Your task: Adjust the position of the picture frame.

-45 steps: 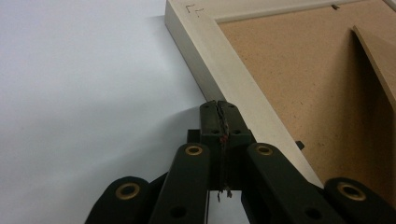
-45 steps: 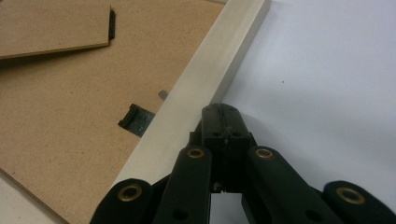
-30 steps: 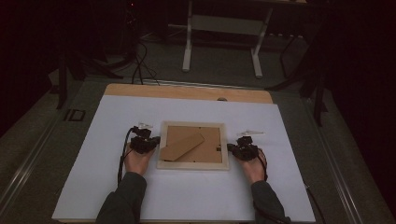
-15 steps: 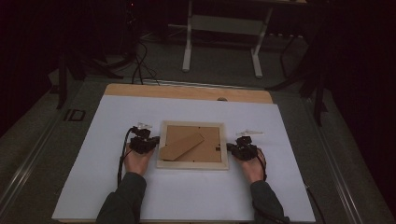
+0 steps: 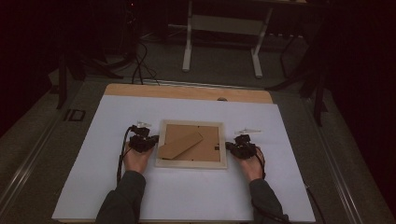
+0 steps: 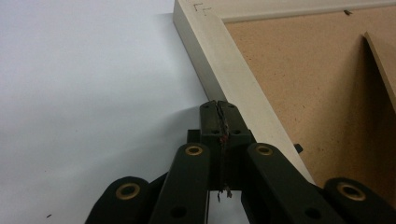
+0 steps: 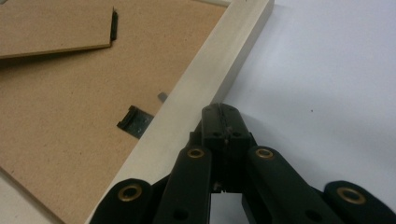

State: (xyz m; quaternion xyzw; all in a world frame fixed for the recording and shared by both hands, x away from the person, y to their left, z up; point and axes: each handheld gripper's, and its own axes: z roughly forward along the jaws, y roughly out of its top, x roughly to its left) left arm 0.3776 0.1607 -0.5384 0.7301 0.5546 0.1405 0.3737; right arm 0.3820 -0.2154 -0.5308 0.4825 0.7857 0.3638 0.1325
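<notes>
A pale wooden picture frame (image 5: 191,163) lies face down on the white table cover, its brown backing board (image 5: 205,144) and fold-out stand (image 5: 180,143) facing up. My left gripper (image 5: 155,138) is at the frame's left edge, jaws shut with nothing between them; its tips (image 6: 219,105) meet the frame's rail (image 6: 224,70). My right gripper (image 5: 228,146) is at the frame's right edge, also shut and empty, its tips (image 7: 220,108) against the frame's rail (image 7: 205,93). A small black retaining clip (image 7: 134,121) sits on the backing board near that rail.
The white table cover (image 5: 187,200) spreads around the frame, with a bare wooden strip (image 5: 187,91) along the far edge. A white stand's legs (image 5: 219,46) and cables (image 5: 140,65) are on the dark floor beyond. The person's sleeves (image 5: 123,198) enter from below.
</notes>
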